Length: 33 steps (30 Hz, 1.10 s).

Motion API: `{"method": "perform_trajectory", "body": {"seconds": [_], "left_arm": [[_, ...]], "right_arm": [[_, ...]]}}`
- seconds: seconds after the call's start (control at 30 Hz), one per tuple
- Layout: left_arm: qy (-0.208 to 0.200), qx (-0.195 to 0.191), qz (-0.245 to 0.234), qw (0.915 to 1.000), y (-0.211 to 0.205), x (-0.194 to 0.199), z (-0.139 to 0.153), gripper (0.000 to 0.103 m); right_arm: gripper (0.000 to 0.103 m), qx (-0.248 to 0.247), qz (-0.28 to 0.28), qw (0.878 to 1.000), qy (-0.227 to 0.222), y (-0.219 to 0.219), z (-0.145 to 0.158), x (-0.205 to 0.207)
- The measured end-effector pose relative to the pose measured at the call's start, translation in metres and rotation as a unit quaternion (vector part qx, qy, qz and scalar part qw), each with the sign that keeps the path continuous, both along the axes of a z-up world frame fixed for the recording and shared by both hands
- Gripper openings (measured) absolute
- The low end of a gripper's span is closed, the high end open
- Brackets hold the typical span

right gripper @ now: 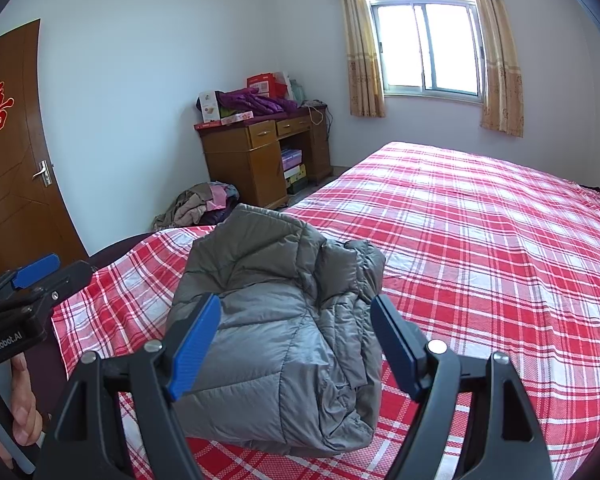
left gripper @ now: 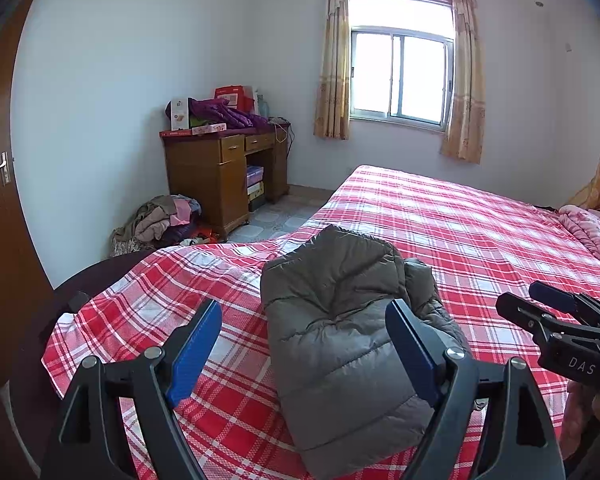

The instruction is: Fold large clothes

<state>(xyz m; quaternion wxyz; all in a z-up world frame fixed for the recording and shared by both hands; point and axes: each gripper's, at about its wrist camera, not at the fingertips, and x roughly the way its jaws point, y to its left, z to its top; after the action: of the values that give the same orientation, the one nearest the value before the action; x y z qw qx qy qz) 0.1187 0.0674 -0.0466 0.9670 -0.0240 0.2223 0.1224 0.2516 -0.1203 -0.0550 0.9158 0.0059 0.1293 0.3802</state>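
Note:
A grey puffer jacket lies folded into a compact bundle near the foot corner of the bed; it also shows in the right wrist view. My left gripper is open and empty, held just above and before the jacket. My right gripper is open and empty, also over the jacket's near side. The right gripper shows at the right edge of the left wrist view, and the left gripper shows at the left edge of the right wrist view. Neither touches the jacket.
The bed has a red plaid sheet. A pink quilt lies at the far right. A wooden desk with piled items stands by the wall, a clothes heap beside it. A brown door is on the left.

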Motion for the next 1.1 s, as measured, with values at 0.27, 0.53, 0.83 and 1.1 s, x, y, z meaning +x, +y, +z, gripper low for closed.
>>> {"method": "perform_trajectory", "body": {"seconds": [0.27, 0.53, 0.83, 1.1], "left_arm": [[0.0, 0.001, -0.002, 1.0, -0.0022, 0.0015, -0.0001, 0.084], [-0.001, 0.002, -0.003, 1.0, -0.0023, 0.0013, -0.001, 0.084], [0.001, 0.002, -0.001, 1.0, -0.0026, 0.0016, -0.0023, 0.084], [0.008, 0.0, 0.007, 0.9999, -0.0029, 0.0041, -0.0047, 0.084]], "right_arm": [[0.08, 0.002, 0.002, 1.0, 0.001, 0.0006, -0.002, -0.0014], [0.08, 0.003, 0.002, 1.0, 0.003, -0.0004, -0.0028, -0.0011], [0.08, 0.003, 0.004, 1.0, 0.007, 0.0017, -0.0061, -0.0047], [0.08, 0.004, 0.004, 1.0, 0.008, 0.0022, -0.0066, -0.0048]]}}
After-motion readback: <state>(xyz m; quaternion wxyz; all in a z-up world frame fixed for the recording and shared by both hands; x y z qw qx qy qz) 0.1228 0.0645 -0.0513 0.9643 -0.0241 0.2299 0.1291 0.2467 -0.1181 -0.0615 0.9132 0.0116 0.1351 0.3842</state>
